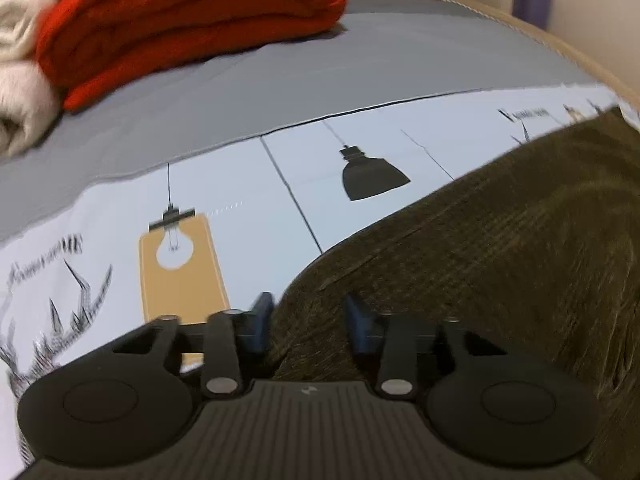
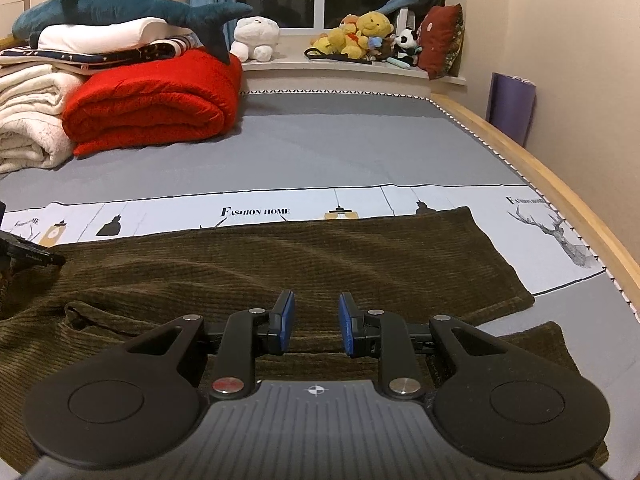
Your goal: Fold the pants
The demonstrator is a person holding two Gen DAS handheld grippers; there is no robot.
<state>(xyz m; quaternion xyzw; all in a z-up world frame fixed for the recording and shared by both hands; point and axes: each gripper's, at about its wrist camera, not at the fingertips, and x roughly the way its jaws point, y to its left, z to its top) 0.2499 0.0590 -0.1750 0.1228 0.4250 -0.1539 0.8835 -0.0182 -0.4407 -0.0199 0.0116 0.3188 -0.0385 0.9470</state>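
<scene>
Brown corduroy pants [image 2: 280, 256] lie spread across the bed, legs running to the right, one leg end [image 2: 516, 292] near the right edge. My right gripper [image 2: 316, 322] is open, low over the pants' middle, with nothing between its blue pads. My left gripper [image 1: 308, 320] is open at the pants' left edge [image 1: 460, 248], over cloth and printed sheet; the view is blurred. The left gripper's tip shows at the far left of the right wrist view [image 2: 28, 254].
A red folded blanket [image 2: 156, 100] and white blankets [image 2: 28, 120] with a plush shark [image 2: 120, 4] are stacked at the back left. The bed's wooden edge [image 2: 560, 184] runs along the right. Plush toys [image 2: 360, 36] sit on the windowsill.
</scene>
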